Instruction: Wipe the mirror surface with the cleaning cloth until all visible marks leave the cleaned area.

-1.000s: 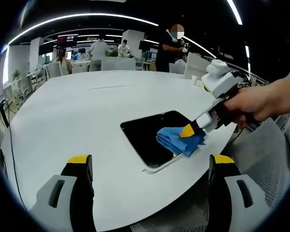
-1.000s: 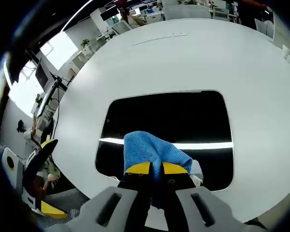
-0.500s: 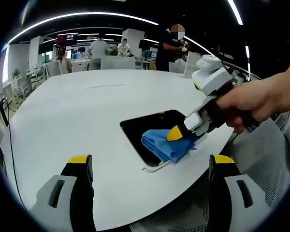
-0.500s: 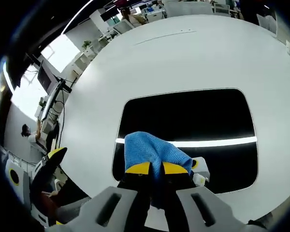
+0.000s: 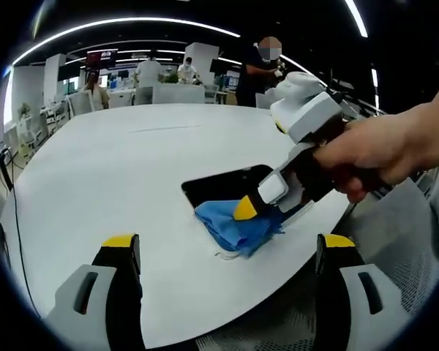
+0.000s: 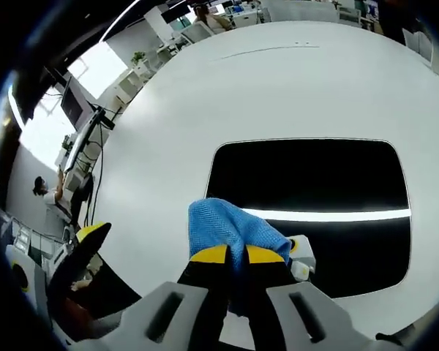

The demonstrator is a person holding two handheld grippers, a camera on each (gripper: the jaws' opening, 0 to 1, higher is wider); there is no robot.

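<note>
Right gripper view shows the blue cloth (image 6: pixel 223 230) pinched in the right gripper (image 6: pixel 236 254) at the mirror (image 6: pixel 314 183) edge on the table (image 6: pixel 227 95); left gripper (image 5: pixel 227 245) spread, idle; overrunning the edge risks snagging.

1. Cleaning cloth (image 6: pixel 227 230): plain blue, lying on the mirror.
2. Mirror (image 6: pixel 314 183): black, one white light streak across it.
3. Counter (image 6: pixel 241 95) around mirror: plain white.
4. Right gripper (image 6: pixel 234 255) fingers (image 6: pixel 209 254): yellow tips, black behind, beside the mirror's near edge.
</note>
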